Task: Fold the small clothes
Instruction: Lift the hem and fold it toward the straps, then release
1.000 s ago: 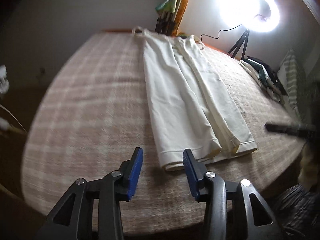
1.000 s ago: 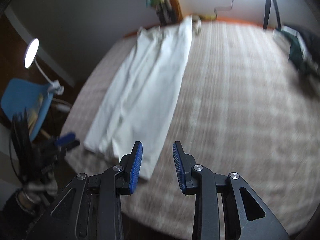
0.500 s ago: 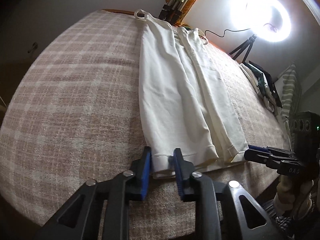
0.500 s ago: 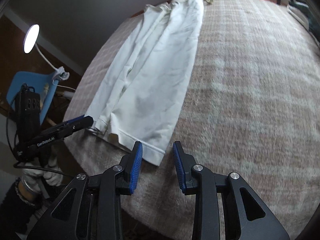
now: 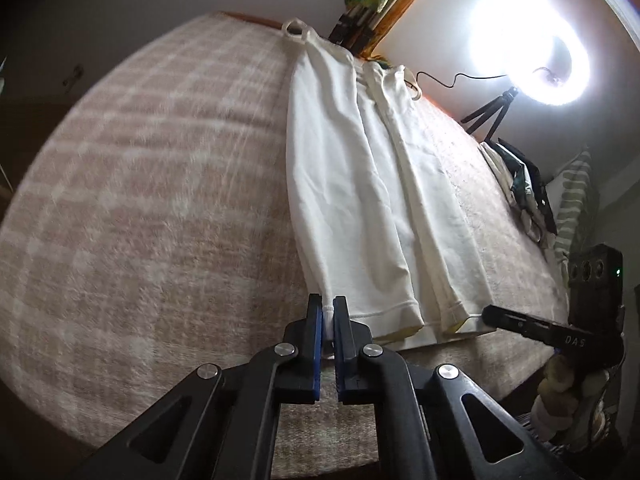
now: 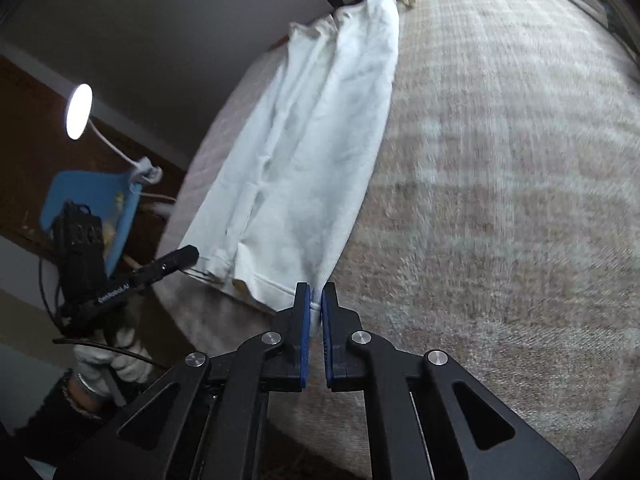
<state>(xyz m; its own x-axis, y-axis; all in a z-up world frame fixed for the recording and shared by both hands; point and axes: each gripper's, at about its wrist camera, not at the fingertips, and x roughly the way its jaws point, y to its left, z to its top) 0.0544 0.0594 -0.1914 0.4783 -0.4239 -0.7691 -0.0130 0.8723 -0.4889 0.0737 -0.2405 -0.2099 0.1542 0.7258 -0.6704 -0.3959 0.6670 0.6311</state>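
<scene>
A pair of white trousers (image 5: 360, 200) lies flat and lengthwise on a pink checked blanket (image 5: 140, 220), waistband at the far end, leg hems at the near edge. My left gripper (image 5: 327, 312) is shut on the hem's left corner. The trousers also show in the right wrist view (image 6: 304, 152), where my right gripper (image 6: 316, 300) is shut on the hem's right corner. Each view shows the other gripper at the opposite corner: the right one (image 5: 520, 322) and the left one (image 6: 160, 268).
A bright ring light on a tripod (image 5: 528, 48) stands at the far right. Dark clothes (image 5: 524, 188) and a striped pillow (image 5: 576, 196) lie at the bed's right side. A desk lamp (image 6: 80, 112) and blue chair (image 6: 88, 196) stand left of the bed.
Both grippers moved forward to the trouser hem and closed on its two corners; a second ago they were open and short of the cloth.
</scene>
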